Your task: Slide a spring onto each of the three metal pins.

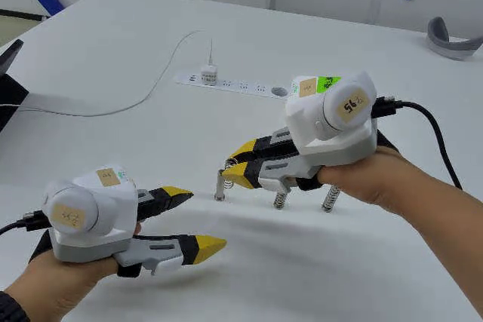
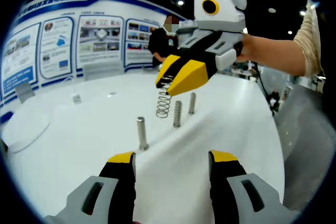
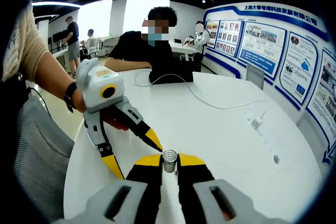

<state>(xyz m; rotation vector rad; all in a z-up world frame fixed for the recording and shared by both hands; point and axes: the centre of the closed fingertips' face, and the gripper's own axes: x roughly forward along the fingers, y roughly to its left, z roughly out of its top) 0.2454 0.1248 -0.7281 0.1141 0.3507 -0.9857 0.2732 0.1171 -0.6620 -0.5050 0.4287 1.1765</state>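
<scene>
The right gripper [image 1: 231,171] is clamped on the top of one spring [image 2: 164,103]. The spring hangs tilted just above and beside the bare pin [image 2: 142,132] at the left end of the row and is not over it; in the head view the yellow jaw tips hide most of it. The middle pin [image 1: 280,200] and the right pin [image 1: 330,198] each carry a spring, though the gripper body above cuts off their tops. The left gripper [image 1: 195,220] hovers nearer and to the left over the white table [image 1: 113,58], jaws apart and holding nothing.
</scene>
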